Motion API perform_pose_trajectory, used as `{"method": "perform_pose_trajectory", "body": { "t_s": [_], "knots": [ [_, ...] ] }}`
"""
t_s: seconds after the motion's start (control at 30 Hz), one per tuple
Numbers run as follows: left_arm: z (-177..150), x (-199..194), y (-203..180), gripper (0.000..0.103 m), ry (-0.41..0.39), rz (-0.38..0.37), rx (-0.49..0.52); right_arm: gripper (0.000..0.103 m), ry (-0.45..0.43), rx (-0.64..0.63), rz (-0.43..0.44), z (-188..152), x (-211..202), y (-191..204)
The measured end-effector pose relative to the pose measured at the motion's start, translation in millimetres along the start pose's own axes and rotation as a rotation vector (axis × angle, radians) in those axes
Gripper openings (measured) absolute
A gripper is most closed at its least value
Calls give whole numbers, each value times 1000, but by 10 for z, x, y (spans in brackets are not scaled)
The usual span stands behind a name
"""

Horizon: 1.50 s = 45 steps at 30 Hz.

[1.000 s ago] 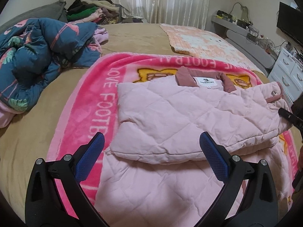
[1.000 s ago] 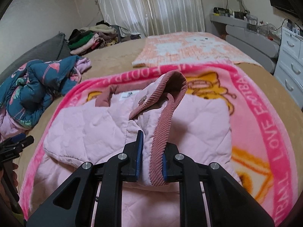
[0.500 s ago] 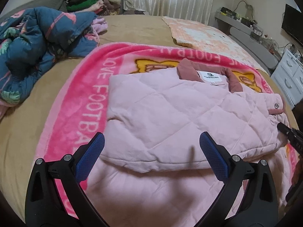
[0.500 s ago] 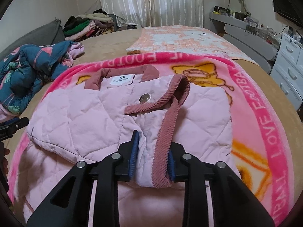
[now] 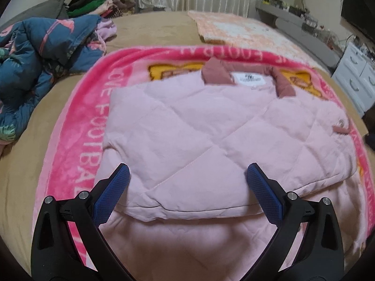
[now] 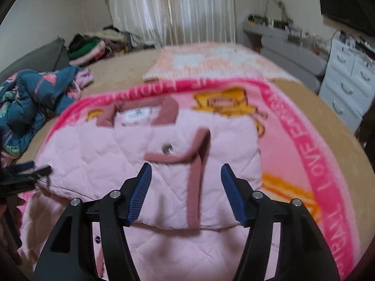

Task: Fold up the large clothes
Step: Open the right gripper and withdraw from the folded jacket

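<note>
A pale pink quilted jacket (image 5: 211,140) with a dusty-rose collar (image 5: 215,72) lies partly folded on a bright pink blanket (image 5: 79,126) on the bed. My left gripper (image 5: 187,175) hovers wide open over the near edge of the folded layer, holding nothing. In the right wrist view the same jacket (image 6: 112,154) shows its rose corduroy trim (image 6: 194,187) and a snap button (image 6: 167,149). My right gripper (image 6: 186,175) stands over that trim with its jaws opening; the trim lies between them, free of the pads. The left gripper (image 6: 23,175) shows at the left edge there.
A crumpled blue flowered quilt (image 5: 35,56) lies at the left. A peach patterned blanket (image 5: 246,32) is spread further back on the tan bedcover (image 5: 145,28). Piled clothes (image 5: 98,2) sit by the curtain. White drawers (image 6: 346,84) and a grey shelf stand to the right.
My right gripper, shut on the jacket's corduroy trim before, has opened and let it go; the trim now lies flat. My left gripper has moved lower and closer to the jacket, still open.
</note>
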State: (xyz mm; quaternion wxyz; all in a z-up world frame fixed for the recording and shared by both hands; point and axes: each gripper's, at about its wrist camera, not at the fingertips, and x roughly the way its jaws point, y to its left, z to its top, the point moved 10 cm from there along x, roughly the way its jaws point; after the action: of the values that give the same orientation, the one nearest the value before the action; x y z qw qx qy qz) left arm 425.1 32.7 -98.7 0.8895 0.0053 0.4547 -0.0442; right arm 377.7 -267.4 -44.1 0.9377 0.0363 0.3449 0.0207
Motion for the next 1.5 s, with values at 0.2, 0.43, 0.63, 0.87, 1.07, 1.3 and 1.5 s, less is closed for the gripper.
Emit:
{"method": "perform_pose_trajectory", "body": {
  "t_s": [0.2, 0.43, 0.63, 0.87, 1.07, 1.3, 1.5],
  "knots": [
    [-135, 274, 91, 95, 68, -48, -51, 73, -21, -127, 91, 59, -129, 516],
    [-180, 418, 143, 95, 77, -69, -75, 73, 93, -234, 117, -107, 297, 1082],
    [-184, 444, 128, 95, 68, -60, -55, 76, 283, -261, 34, -505, 982, 1067],
    [-203, 500, 101, 95, 56, -45, -42, 79, 270, -257, -7, -624, 1214, 1067],
    [-201, 457, 111, 95, 47, -46, -51, 78, 266, -243, 13, -605, 1121, 1049],
    [-224, 274, 120, 95, 42, -42, -48, 80, 193, -194, 72, -533, 678, 946],
    [-273, 58, 140, 95, 28, -44, -76, 87, 119, -128, 87, -437, 304, 835]
  ]
}}
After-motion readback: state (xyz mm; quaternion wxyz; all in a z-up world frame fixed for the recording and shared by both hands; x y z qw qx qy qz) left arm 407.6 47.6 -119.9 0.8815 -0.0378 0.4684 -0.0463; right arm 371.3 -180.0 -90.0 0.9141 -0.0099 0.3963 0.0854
